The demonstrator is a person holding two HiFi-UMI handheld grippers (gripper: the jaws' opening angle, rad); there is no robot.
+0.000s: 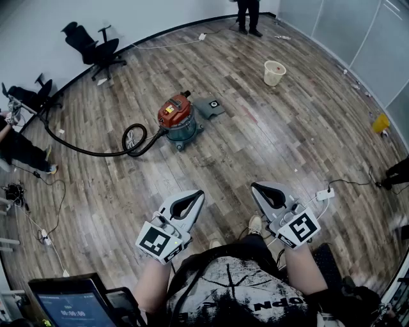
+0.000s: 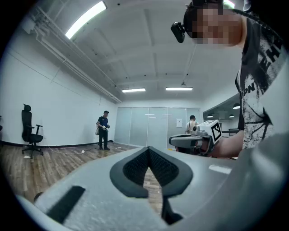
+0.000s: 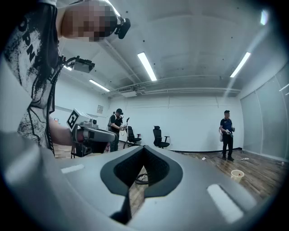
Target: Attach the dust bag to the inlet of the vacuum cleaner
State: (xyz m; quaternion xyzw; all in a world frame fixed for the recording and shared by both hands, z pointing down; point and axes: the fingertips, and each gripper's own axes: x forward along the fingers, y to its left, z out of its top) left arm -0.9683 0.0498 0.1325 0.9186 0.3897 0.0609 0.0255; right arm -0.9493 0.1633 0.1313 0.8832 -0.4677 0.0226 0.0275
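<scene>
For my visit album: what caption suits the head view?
Left hand-held gripper and right hand-held gripper, both shut and empty, point toward a red-lidded vacuum cleaner standing on the wood floor.

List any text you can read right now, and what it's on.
"OPN": the person's shirt, upside down in the head view, rest cut off.
Tablet screen: digits, too blurred to read.
Vacuum cleaner: label too small to read.
Marker cube on left gripper, likewise on right gripper: square patterns, no words.

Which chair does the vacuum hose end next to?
The chair at the head view's left edge; the hose from the vacuum ends by its base. The other chair, by the far wall, stands well clear of it.
</scene>
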